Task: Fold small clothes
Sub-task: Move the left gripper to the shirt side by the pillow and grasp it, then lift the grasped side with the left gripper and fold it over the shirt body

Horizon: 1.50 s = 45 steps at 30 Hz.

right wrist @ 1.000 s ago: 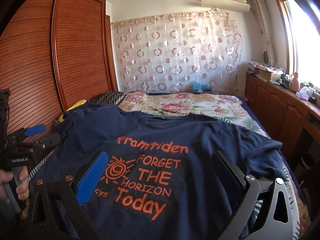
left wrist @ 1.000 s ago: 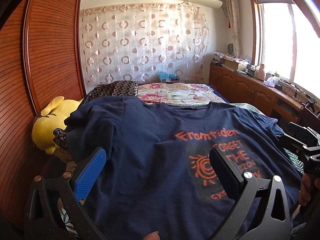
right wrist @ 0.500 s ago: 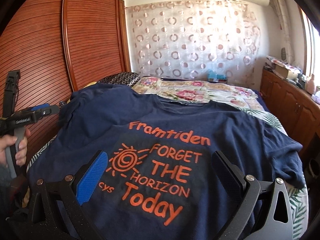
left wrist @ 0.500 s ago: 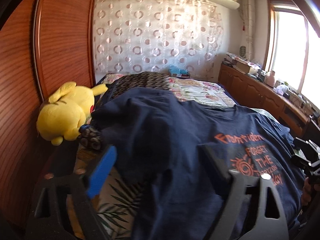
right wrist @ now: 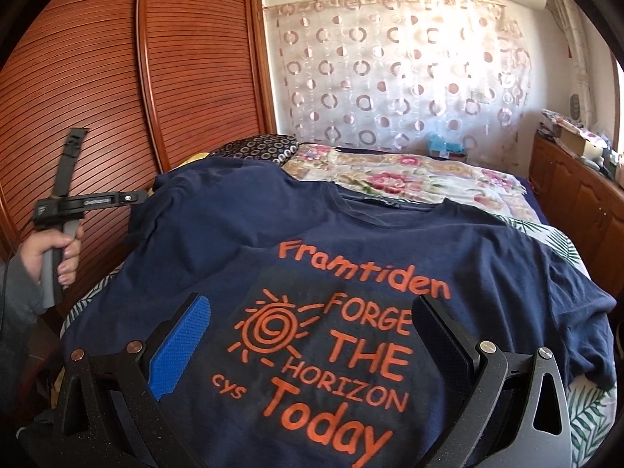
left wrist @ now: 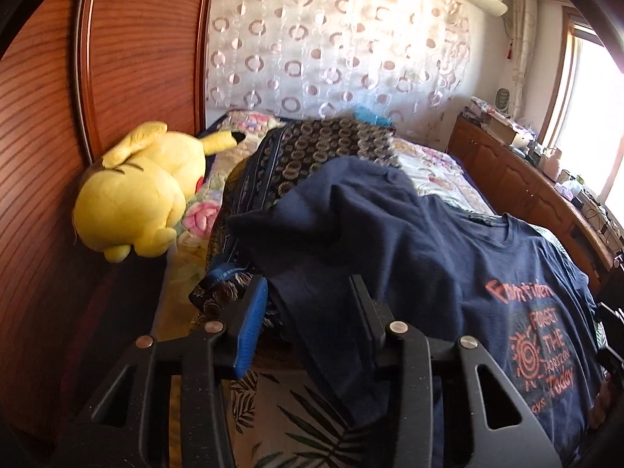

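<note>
A navy T-shirt [right wrist: 351, 241] with orange print lies spread face up on the bed; its left sleeve [left wrist: 331, 202] is bunched up. In the left wrist view my left gripper [left wrist: 308, 284] straddles the shirt's left side edge. Its jaws are closing with the cloth between them, and the pads do not visibly press on it. In the right wrist view a hand [right wrist: 54, 249] holds the left gripper [right wrist: 89, 199] at the shirt's left side. My right gripper [right wrist: 310, 304] hovers open over the printed chest, with nothing gripped.
A yellow plush toy [left wrist: 136, 195] lies by the slatted wooden wardrobe [right wrist: 97, 78] on the left. A dark ring-patterned cloth [left wrist: 312, 144] and a floral quilt [right wrist: 409, 179] lie beyond the shirt. A leaf-print sheet [left wrist: 312, 429] covers the bed. Wooden cabinets [left wrist: 526, 183] line the right wall.
My left gripper has swung left from over the shirt's middle to its left edge, and its jaws have narrowed around the cloth. The right gripper has edged slightly closer to the print.
</note>
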### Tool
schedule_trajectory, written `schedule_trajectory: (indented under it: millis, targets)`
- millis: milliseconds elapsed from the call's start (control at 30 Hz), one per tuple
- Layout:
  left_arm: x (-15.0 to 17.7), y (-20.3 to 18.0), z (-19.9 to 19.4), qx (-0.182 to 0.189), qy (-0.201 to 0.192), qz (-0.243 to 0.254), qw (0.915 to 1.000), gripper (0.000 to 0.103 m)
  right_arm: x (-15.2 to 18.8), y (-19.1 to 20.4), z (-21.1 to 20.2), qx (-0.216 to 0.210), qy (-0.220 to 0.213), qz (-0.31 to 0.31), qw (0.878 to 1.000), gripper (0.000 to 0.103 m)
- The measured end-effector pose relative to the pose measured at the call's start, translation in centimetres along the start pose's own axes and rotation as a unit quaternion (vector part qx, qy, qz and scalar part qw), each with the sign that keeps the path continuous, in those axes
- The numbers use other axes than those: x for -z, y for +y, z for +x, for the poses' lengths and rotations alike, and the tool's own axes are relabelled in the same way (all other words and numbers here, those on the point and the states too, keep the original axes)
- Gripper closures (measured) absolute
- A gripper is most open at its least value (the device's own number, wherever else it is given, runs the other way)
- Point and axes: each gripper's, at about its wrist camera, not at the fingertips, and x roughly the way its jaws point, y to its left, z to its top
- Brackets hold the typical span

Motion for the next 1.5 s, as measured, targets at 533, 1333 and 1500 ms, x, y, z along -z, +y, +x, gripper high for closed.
schedule_trajectory:
  millis: [533,1333,1500]
  targets:
    - [0.2,-1.1,-0.1,0.015,0.012,0.045,0.9988,0.099,0.1,0.1,0.2,0.0,0.006,0.002,1.0,0.0]
    - [-4.2,-15.9,-4.5,0.127,-0.043,0.167,0.9768,0.078,1.1,-2.1,-2.0,0.028,-0.012,0.035,0.999,0.0]
    - [-3.8,-14.2,-5.7,0.124,-0.053,0.157,0.9784,0.051,0.9,-1.8,-1.8,0.032,-0.009,0.036,0.999,0.0]
